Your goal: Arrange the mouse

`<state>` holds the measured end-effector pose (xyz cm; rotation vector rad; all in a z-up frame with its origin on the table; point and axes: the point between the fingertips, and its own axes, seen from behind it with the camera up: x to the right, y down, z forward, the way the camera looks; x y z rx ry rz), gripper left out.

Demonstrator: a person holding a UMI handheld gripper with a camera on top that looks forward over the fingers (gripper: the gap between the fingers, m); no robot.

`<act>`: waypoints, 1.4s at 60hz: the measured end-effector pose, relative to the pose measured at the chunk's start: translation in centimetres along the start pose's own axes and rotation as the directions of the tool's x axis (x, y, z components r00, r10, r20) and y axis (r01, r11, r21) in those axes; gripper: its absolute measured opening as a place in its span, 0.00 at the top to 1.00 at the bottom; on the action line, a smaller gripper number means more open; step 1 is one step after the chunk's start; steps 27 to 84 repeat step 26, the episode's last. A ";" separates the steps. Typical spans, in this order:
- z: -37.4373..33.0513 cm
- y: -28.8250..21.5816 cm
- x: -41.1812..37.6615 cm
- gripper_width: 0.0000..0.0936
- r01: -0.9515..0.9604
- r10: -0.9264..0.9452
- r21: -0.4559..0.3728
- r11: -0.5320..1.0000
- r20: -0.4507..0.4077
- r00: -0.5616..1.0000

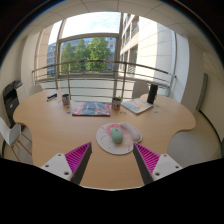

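Observation:
A pale green mouse (116, 134) lies on a round white mouse mat (103, 144) on the wooden table (60, 125), just ahead of my fingers. A small white object (134, 130) lies at the mat's right side. My gripper (112, 160) is open and empty, held above the table in front of the mat. Its two pink pads (78, 157) stand wide apart, one at each side.
A colourful magazine (91, 108) lies beyond the mat. A cup (116, 103) and a laptop (140, 100) stand at the far right, a can (66, 101) at the far left. A chair (12, 135) stands at the left. Large windows lie behind.

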<state>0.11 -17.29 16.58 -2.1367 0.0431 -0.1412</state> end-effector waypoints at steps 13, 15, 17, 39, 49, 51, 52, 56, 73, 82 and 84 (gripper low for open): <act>-7.5 2.6 -0.6 0.09 -0.005 0.005 -0.006 1.000 -0.018 1.000; -8.2 2.8 -0.6 0.09 0.002 -0.002 -0.005 1.000 -0.025 1.000; -8.6 3.1 -0.7 0.09 0.007 -0.007 -0.002 1.000 -0.027 1.000; -9.8 3.4 -0.7 0.09 0.023 -0.023 0.001 1.000 -0.031 0.999; -9.8 3.4 -0.7 0.09 0.023 -0.023 0.001 1.000 -0.031 0.999; -9.8 3.4 -0.7 0.09 0.023 -0.023 0.001 1.000 -0.031 0.999; -9.8 3.4 -0.7 0.09 0.023 -0.023 0.001 1.000 -0.031 0.999; -9.8 3.4 -0.7 0.09 0.023 -0.023 0.001 1.000 -0.031 0.999; -9.8 3.4 -0.7 0.09 0.023 -0.023 0.001 1.000 -0.031 0.999; -9.8 3.4 -0.7 0.09 0.023 -0.023 0.001 1.000 -0.031 0.999; -9.8 3.4 -0.7 0.09 0.023 -0.023 0.001 1.000 -0.031 0.999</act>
